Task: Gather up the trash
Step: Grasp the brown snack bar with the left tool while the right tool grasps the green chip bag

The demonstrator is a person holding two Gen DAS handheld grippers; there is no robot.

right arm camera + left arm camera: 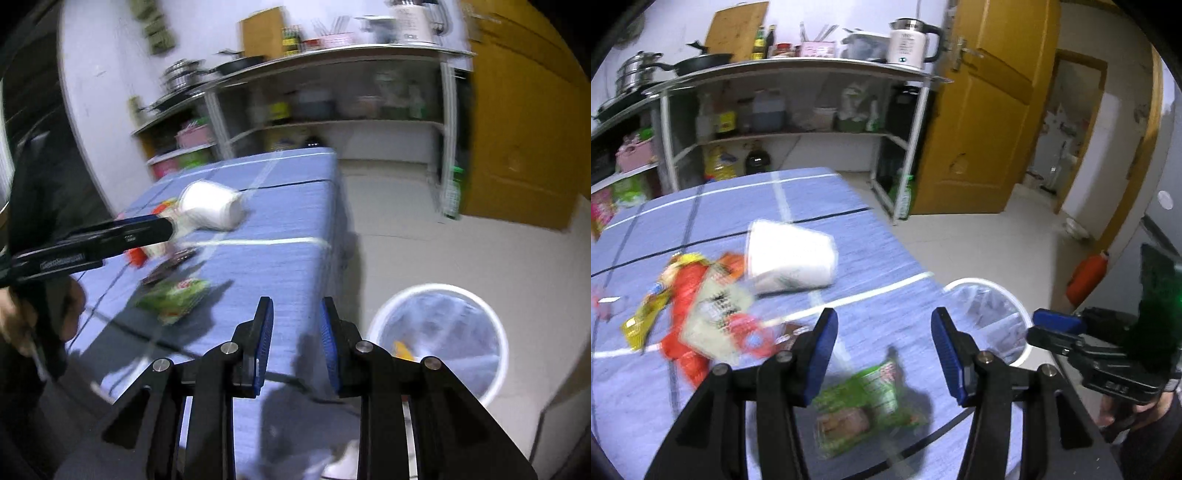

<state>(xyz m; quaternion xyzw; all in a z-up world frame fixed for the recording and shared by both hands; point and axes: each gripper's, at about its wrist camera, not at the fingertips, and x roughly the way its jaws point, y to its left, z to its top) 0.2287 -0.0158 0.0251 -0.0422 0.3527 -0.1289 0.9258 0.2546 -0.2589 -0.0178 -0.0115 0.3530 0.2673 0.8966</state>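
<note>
Trash lies on the blue-clothed table (871, 229): a white cup (792, 258) on its side, red and yellow wrappers (698, 317), and a green wrapper (864, 402) nearest me. My left gripper (884, 317) hovers open above the green wrapper, nothing between its pads. Off the table's right edge my right gripper (297, 306) also stands open, with a narrower gap and nothing in it. It hangs over the table corner beside the white bin (439, 332). The bin holds a clear liner and a yellow scrap (404, 350). The cup (212, 206) and green wrapper (173, 297) also show in the right wrist view.
A metal shelf rack (798, 70) with pans, bottles and a kettle (910, 44) stands behind the table. A yellow door (990, 110) is at the right. An orange bottle (1086, 277) lies on the floor by the wall. A dark wrapper (170, 266) lies mid-table.
</note>
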